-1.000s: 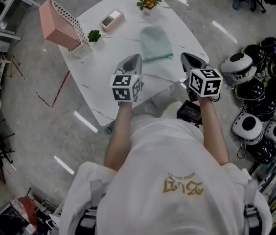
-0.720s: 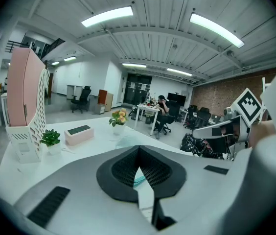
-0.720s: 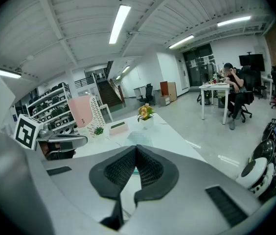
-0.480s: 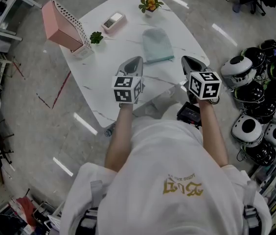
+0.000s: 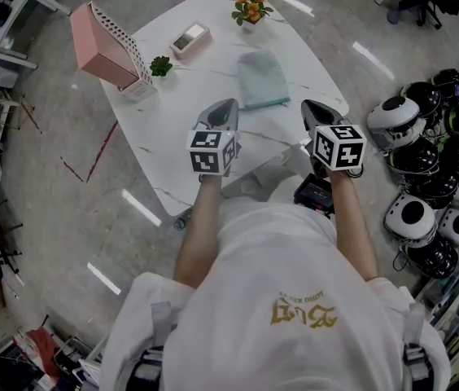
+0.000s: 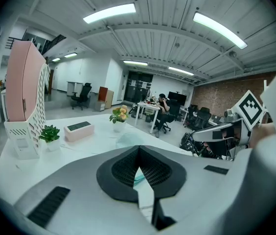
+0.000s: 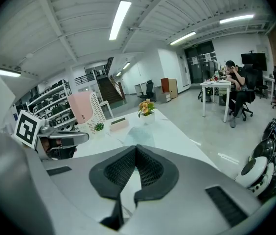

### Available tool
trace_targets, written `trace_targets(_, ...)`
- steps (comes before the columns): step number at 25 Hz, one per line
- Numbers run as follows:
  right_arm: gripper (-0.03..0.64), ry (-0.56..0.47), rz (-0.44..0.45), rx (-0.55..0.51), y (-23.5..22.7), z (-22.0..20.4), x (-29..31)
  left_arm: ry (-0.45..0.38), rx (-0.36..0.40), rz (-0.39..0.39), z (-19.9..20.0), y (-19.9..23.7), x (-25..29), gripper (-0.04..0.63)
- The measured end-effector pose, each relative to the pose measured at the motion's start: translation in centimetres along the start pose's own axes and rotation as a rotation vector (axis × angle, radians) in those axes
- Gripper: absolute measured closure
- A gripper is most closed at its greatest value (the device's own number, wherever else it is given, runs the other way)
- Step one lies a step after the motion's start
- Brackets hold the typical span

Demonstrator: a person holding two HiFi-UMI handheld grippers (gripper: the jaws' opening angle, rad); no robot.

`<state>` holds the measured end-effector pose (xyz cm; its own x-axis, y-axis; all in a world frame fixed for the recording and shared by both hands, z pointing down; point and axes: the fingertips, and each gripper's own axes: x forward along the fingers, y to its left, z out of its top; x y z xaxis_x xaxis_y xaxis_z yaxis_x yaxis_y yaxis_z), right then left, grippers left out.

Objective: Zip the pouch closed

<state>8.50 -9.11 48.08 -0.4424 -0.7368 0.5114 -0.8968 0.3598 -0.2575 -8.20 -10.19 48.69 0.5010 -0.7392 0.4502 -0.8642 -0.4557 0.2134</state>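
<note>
White marble-look table [image 5: 201,84] in the head view, and on it the pale mint-green fabric pouch [image 5: 262,78] lies flat toward the right-hand edge, about midway along it. Nothing is touching the pouch.

Left claw [image 5: 228,104] hovers over the near edge of the table, its jaws pressed together with nothing between them; its own view confirms it, the dark ribbed pads [image 6: 123,168] meeting at the tip. Right claw [image 5: 311,104] hangs over the near right corner, also pressed together and empty. The pouch sits just beyond the two claws, clear of both. From the left gripper view it shows as a pale patch [image 6: 128,140] on the table past the tip, and the right gripper view has it straight ahead [image 7: 137,134] too.

Along the left edge stands a tall pink file holder with a white perforated side [image 5: 103,43], a small green potted plant [image 5: 161,65] right beside it. A flat pink box with a dark top [image 5: 189,37] lies near the far edge, and a white pot of yellow-orange flowers [image 5: 248,6] marks the far corner. Black-and-white helmets [image 5: 425,161] are heaped on the floor to the right.
</note>
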Motion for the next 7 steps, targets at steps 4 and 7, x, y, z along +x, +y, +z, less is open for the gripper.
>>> trace_targets(4, 0.604, 0.013, 0.003, -0.011, 0.01, -0.29, 0.25, 0.006, -0.008, -0.001, -0.20, 0.16, 0.22, 0.578)
trace_targets(7, 0.604, 0.017, 0.008, -0.018, 0.10, -0.44, 0.35, 0.011, -0.014, -0.003, -0.38, 0.17, 0.35, 0.578)
